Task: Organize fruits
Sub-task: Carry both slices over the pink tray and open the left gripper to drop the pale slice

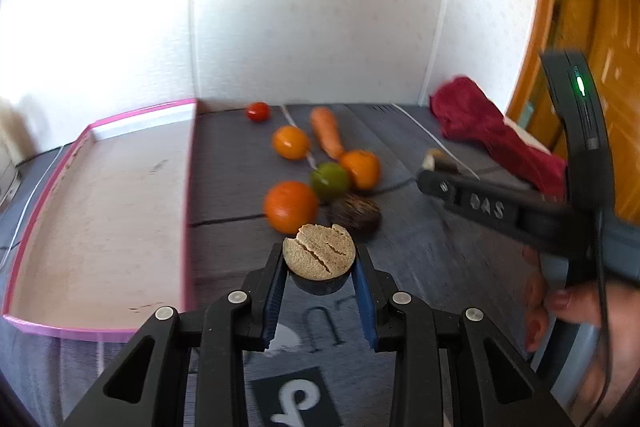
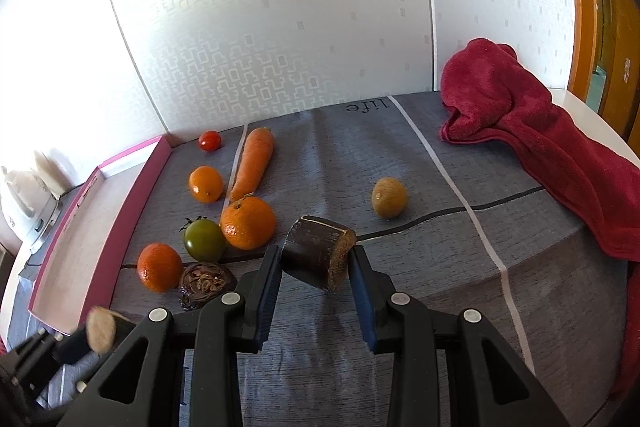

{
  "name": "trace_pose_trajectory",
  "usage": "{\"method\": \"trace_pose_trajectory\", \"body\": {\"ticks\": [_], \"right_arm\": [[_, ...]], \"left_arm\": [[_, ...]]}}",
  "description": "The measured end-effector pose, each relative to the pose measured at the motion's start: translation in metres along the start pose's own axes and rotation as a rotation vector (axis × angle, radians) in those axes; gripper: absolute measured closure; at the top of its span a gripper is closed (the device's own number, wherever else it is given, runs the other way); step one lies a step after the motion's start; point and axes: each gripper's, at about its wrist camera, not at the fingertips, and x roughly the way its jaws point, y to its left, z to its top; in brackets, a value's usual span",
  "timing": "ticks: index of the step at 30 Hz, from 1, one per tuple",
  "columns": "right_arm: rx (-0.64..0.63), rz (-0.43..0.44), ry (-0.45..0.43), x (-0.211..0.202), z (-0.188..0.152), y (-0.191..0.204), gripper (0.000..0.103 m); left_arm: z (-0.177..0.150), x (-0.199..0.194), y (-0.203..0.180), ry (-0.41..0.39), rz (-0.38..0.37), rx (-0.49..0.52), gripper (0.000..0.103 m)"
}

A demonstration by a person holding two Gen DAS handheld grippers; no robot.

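left gripper (image 1: 320,267) pinches a cut dark-skinned piece (image 1: 319,257), lower centre | right gripper (image 2: 316,259) pinches another cut chunk (image 2: 318,253), centre frame | oranges, carrot (image 2: 254,165), green tomato (image 2: 203,239) centre-left | pink tray (image 1: 100,219) left

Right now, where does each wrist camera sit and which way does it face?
Left wrist: behind the left gripper, shut on a sugarcane piece, facing the pink-rimmed box; a hand shows.
Right wrist: behind the right gripper, shut on a dark sugarcane piece, facing the red towel.
Shared: carrot, green tomato.
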Motion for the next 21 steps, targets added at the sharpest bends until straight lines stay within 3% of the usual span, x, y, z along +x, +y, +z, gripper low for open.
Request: {"method": "trace_pose_trajectory", "body": {"ticks": [11,21], "right_arm": [[-0.034,0.040,-0.014,-0.004,0.000,0.019,0.069],[-0.075,0.093,-0.023,-0.009,-0.003,0.043,0.069]], "left_arm": [[0.012,-0.030,0.067,-0.078,0.005,-0.191,0.070],[0.009,-0.042,0.097,-0.086,0.075,-0.238,0.070]]}}
